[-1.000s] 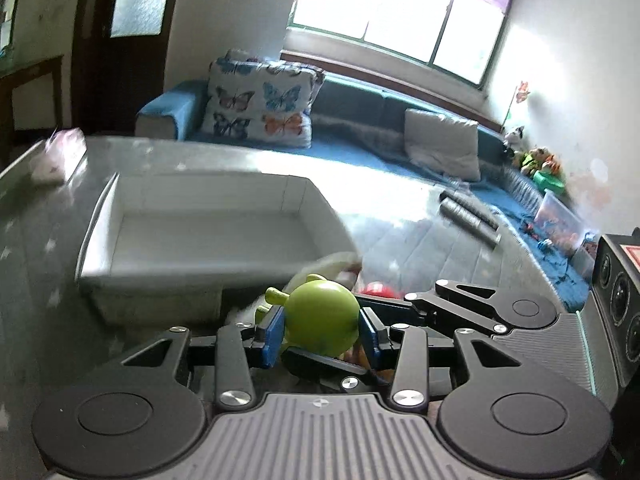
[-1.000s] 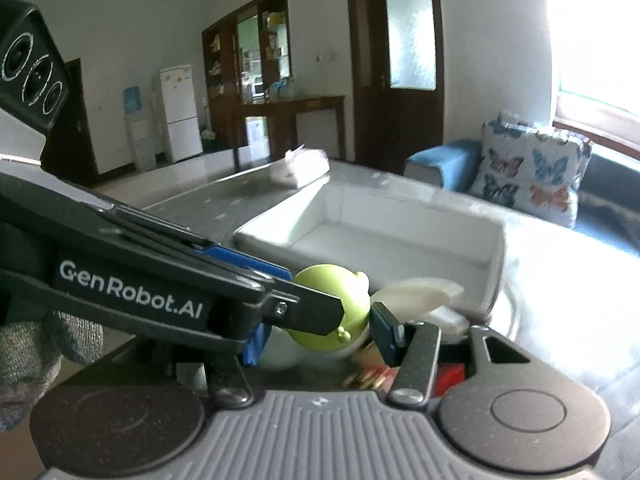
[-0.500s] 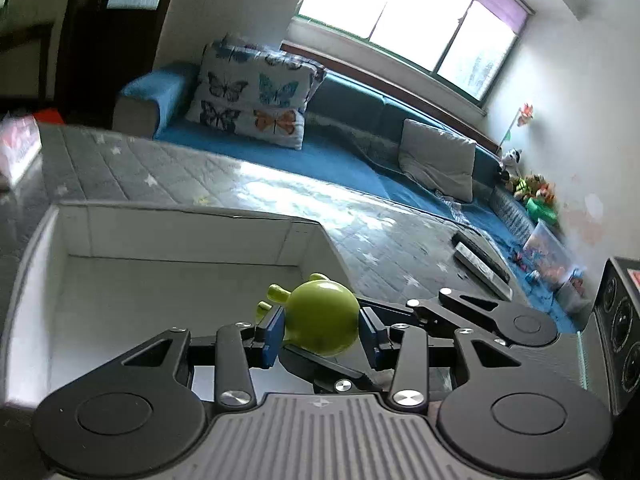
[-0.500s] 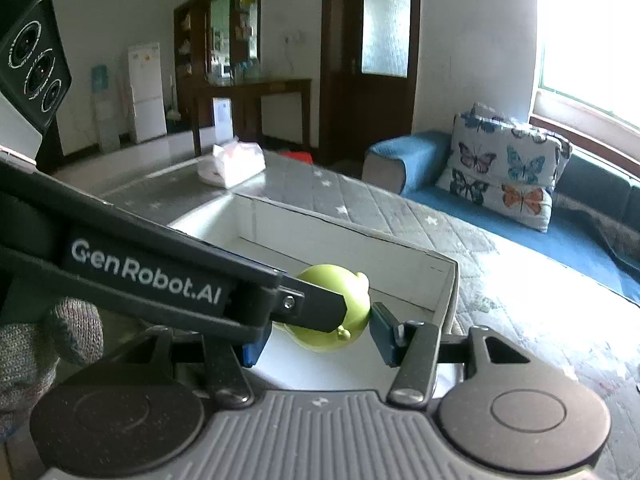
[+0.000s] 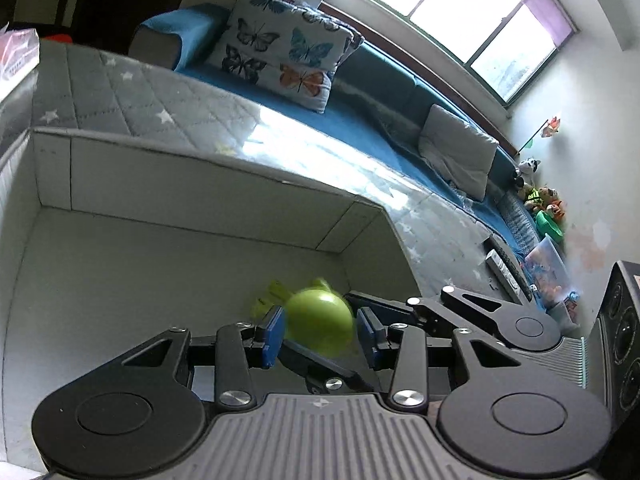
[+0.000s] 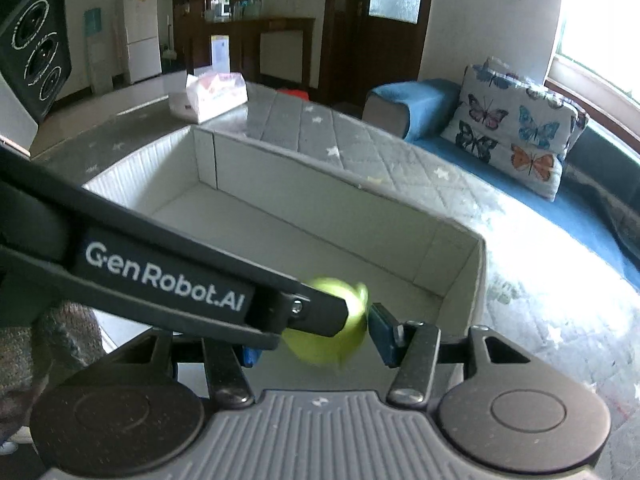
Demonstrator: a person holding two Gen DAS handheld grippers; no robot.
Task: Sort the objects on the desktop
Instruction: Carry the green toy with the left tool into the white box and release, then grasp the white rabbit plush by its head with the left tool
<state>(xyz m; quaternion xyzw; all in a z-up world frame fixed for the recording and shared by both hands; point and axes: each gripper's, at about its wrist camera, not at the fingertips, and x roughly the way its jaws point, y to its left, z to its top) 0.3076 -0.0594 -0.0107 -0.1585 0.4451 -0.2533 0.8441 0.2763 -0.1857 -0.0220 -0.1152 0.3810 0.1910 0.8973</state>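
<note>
toy (image 5: 320, 326): green, blurry, over the white box (image 5: 200, 184)
left gripper (image 5: 318, 334): jaws closing w/ toy between, pads not touching
right gripper (image 6: 312, 334): toy between pads, grip unclear

You have one round green plastic toy (image 5: 318, 326) in play, over one shallow white cardboard box (image 5: 208, 196), and two black grippers: your left gripper (image 5: 318, 336) and your right gripper (image 6: 312, 338). On the grey quilted counter (image 6: 360, 148) you can count one white tissue pack (image 6: 208, 94). Behind it, the blue sofa (image 5: 360, 120) carries two cushions, one butterfly-print cushion (image 5: 280, 48) and one plain grey cushion (image 5: 460, 152).
</note>
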